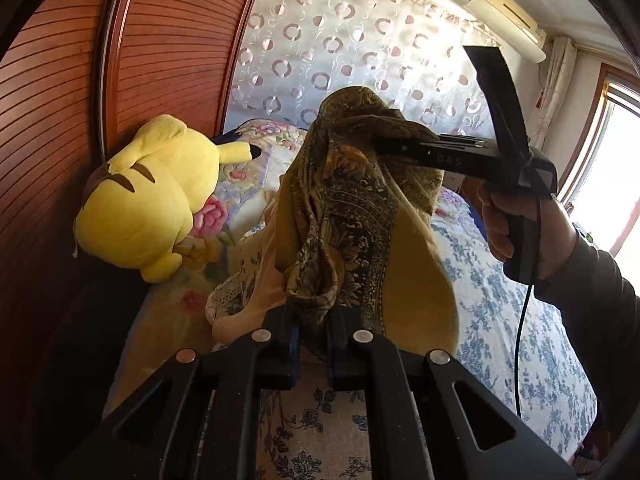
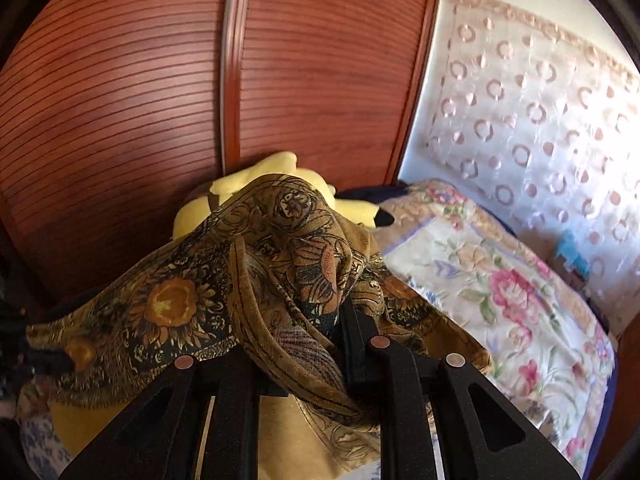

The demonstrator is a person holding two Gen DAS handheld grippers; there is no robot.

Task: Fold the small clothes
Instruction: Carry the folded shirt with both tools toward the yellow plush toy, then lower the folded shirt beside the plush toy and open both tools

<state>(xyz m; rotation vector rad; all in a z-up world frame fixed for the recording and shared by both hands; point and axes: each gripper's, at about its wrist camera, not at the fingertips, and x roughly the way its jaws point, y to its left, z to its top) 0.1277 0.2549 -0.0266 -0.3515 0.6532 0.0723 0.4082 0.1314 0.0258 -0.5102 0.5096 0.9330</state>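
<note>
A yellow-brown patterned scarf (image 1: 352, 216) hangs bunched in the air above the bed, stretched between both grippers. My left gripper (image 1: 312, 328) is shut on its lower bunched end. My right gripper (image 1: 384, 146) enters from the right in the left wrist view, held by a hand, and is shut on the scarf's upper end. In the right wrist view the scarf (image 2: 256, 272) drapes over my right gripper (image 2: 320, 320) and hides the left finger.
A yellow plush toy (image 1: 148, 204) lies on the bed against the wooden wardrobe (image 1: 60, 100). A floral quilt (image 2: 500, 280) lies folded near the curtained wall. The blue-flowered bed sheet (image 1: 520, 320) spreads below. A window (image 1: 608, 168) is at the right.
</note>
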